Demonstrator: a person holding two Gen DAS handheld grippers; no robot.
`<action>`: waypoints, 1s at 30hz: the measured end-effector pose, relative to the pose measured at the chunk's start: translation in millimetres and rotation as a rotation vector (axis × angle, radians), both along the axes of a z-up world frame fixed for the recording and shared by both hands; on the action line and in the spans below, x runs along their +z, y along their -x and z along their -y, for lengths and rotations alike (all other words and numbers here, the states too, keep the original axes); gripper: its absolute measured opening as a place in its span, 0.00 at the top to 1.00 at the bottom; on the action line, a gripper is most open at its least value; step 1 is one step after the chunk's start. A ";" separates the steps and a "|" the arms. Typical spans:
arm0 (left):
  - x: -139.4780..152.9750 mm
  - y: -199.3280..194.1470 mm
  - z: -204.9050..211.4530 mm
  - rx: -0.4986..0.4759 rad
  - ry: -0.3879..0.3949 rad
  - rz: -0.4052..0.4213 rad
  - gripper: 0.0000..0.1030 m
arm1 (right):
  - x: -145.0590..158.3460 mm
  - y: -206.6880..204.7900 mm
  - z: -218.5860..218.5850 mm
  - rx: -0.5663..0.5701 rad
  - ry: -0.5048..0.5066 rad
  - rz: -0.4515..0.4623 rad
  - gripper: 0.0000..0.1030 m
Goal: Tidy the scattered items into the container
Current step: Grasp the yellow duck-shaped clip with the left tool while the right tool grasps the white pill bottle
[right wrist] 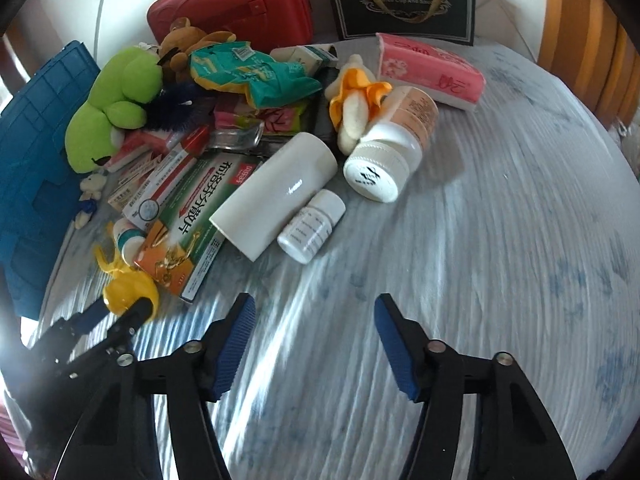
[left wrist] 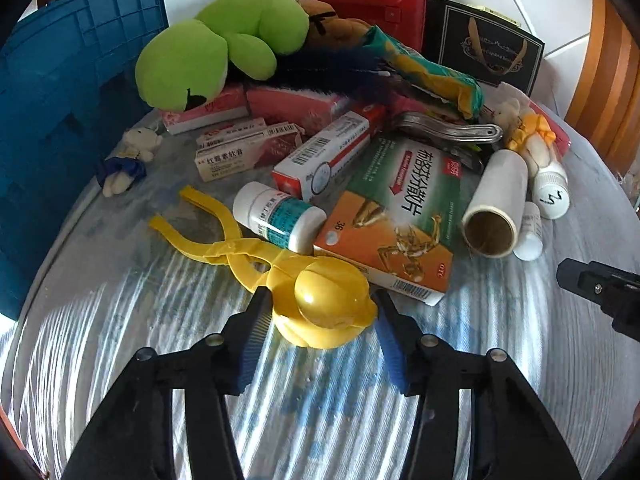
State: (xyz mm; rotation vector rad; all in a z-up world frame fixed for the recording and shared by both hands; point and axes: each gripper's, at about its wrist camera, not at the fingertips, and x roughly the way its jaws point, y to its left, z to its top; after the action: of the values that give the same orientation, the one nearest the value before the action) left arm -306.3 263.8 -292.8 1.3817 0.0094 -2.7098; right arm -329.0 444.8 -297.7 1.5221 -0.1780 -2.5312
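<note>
A yellow plastic ball-mould tongs [left wrist: 240,248] lies at the near edge of a heap of scattered items. Its round head [left wrist: 328,304] sits between the blue pads of my left gripper [left wrist: 320,306], which touch it on both sides. In the right wrist view the same left gripper [right wrist: 120,312] shows at the lower left, on the yellow head [right wrist: 128,288]. My right gripper [right wrist: 315,308] stands open over bare striped cloth with nothing between its fingers. A small white pill bottle [right wrist: 312,226] and a white roll [right wrist: 276,192] lie just beyond it. The blue crate [left wrist: 60,120] stands at the left.
The heap holds a green plush [left wrist: 216,44], several medicine boxes such as an orange-green one [left wrist: 400,220], a white bottle [left wrist: 280,218], a pink tissue pack [right wrist: 432,70] and a banana plush [right wrist: 356,104]. A red case [right wrist: 232,4] and a black paper bag [right wrist: 404,0] stand behind. Wooden furniture [right wrist: 580,20] is at the right.
</note>
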 end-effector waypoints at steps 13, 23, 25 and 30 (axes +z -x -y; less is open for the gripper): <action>-5.2 12.2 17.1 0.073 -0.011 -0.050 0.51 | -32.2 44.5 23.4 0.077 -0.069 -0.044 0.44; 29.2 -5.2 21.5 0.049 -0.051 -0.074 0.66 | -4.4 14.6 26.8 0.089 -0.077 -0.087 0.63; 45.5 -13.0 23.0 0.038 -0.053 -0.100 0.66 | 9.5 5.5 28.4 0.099 -0.073 -0.107 0.63; 97.8 -30.3 26.1 0.019 -0.034 -0.208 0.66 | 54.9 -16.2 41.2 0.136 -0.043 -0.177 0.63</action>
State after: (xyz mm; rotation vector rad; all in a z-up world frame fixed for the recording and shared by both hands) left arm -276.0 237.7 -195.0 1.0949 0.0839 -2.8358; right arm -312.8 403.6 -242.8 1.2684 0.0052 -2.5583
